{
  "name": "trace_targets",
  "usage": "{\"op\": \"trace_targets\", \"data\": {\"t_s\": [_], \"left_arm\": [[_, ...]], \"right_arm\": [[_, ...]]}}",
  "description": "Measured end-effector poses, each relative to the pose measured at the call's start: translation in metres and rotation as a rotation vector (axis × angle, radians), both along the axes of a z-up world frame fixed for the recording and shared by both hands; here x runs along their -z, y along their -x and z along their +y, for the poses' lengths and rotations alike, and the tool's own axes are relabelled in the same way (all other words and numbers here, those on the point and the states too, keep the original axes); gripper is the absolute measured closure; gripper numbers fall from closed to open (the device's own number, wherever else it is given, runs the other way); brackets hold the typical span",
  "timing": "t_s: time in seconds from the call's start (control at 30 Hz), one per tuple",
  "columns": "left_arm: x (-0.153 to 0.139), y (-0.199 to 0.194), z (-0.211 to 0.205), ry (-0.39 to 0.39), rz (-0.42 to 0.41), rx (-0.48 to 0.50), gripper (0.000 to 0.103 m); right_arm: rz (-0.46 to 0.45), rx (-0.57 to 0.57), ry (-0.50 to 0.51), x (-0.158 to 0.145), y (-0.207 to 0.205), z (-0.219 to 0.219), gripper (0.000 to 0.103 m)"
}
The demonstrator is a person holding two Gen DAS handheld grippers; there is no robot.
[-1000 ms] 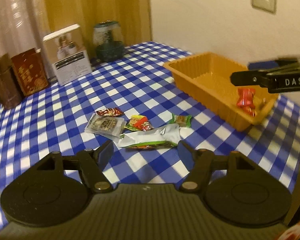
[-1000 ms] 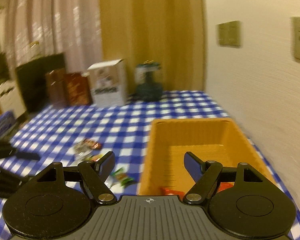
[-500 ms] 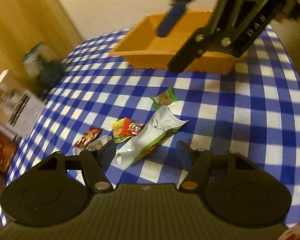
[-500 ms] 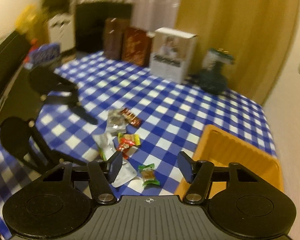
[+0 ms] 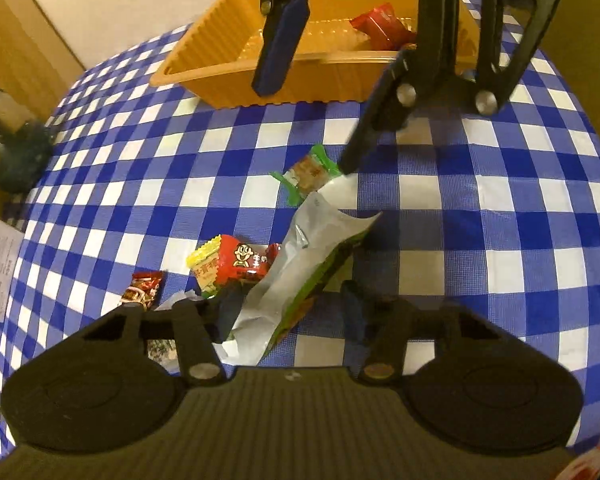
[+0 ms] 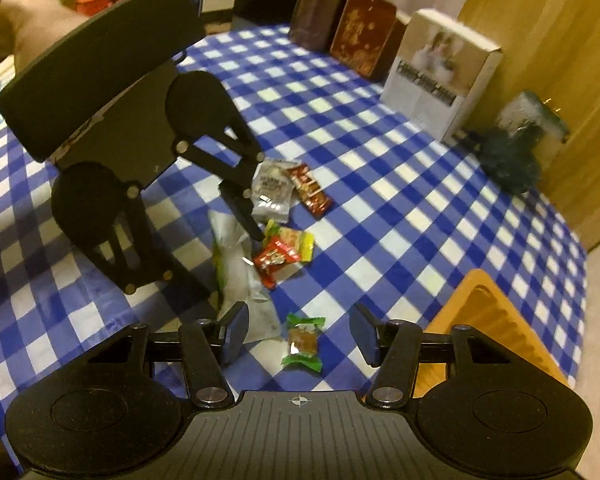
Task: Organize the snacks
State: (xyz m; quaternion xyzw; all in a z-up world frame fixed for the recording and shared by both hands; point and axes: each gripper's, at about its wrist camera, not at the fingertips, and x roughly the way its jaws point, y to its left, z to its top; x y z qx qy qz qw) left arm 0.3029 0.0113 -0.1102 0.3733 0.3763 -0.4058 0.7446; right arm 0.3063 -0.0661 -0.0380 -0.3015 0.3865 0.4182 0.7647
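Left wrist view: left gripper (image 5: 290, 306), jaws spread, straddles a crinkled silver-green pouch (image 5: 300, 268). At 12 o'clock, right gripper (image 5: 312, 116), jaws apart, straddles a green-wrapped candy (image 5: 306, 172); beyond, ribbed orange plastic tray (image 5: 228, 80) on the checked worktop (image 5: 500, 208).

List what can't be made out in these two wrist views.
- Orange plastic tray: contents partly hidden by right gripper, left wrist view; cut by edge in right wrist view.
- Silver-green foil pouch: lower end behind left gripper.
- White cardboard box: print blurred.
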Motion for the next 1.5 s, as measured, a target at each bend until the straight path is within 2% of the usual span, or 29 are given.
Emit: {"op": "trace_targets", "data": {"t_s": [0.1,0.27,0.33,0.4,0.5,0.73,0.8,0.83,0.93,1.03,1.2,1.3,1.37,1.5], "left_arm": [[0.0,-0.006,-0.002,-0.014,-0.006,0.029,0.06],[-0.001,-0.009,-0.003,-0.038,0.039,0.014,0.064],[-0.002,-0.004,-0.001,-0.053,0.05,-0.003,0.066],[-0.003,0.002,0.003,-0.057,0.073,-0.035,0.075],[-0.003,0.014,0.01,-0.069,0.08,-0.112,0.076],[-0.006,0.037,0.021,0.039,0.103,-0.249,0.075],[-0.006,0.04,0.024,0.083,0.111,-0.269,0.073],[-0.007,0.04,0.027,0.107,0.114,-0.284,0.068],[-0.008,0.039,0.032,0.159,0.129,-0.313,0.055],[-0.01,0.037,0.034,0.194,0.151,-0.319,0.054],[-0.009,0.037,0.03,0.184,0.147,-0.316,0.054],[-0.005,0.038,0.026,0.157,0.146,-0.32,0.06],[-0.001,0.039,0.024,0.123,0.15,-0.34,0.072],[-0.003,0.044,0.028,0.149,0.159,-0.44,0.076]], "right_arm": [[0.037,-0.021,0.037,0.006,-0.006,0.009,0.047],[0.064,-0.024,0.091,0.011,-0.011,0.021,0.047],[0.074,-0.025,0.112,0.014,-0.014,0.023,0.048],[0.09,-0.03,0.14,0.018,-0.016,0.027,0.05],[0.111,-0.03,0.183,0.026,-0.019,0.03,0.052],[0.16,0.011,0.251,0.046,-0.032,0.031,0.064],[0.171,0.009,0.258,0.049,-0.033,0.031,0.068],[0.172,0.01,0.263,0.051,-0.033,0.032,0.071],[0.178,0.02,0.251,0.051,-0.033,0.032,0.077],[0.184,0.024,0.237,0.05,-0.029,0.032,0.078],[0.184,0.061,0.191,0.044,-0.023,0.032,0.078],[0.182,0.072,0.17,0.038,-0.014,0.033,0.078],[0.179,0.085,0.154,0.034,-0.007,0.033,0.078],[0.172,0.124,0.114,0.029,0.005,0.029,0.078]]}}
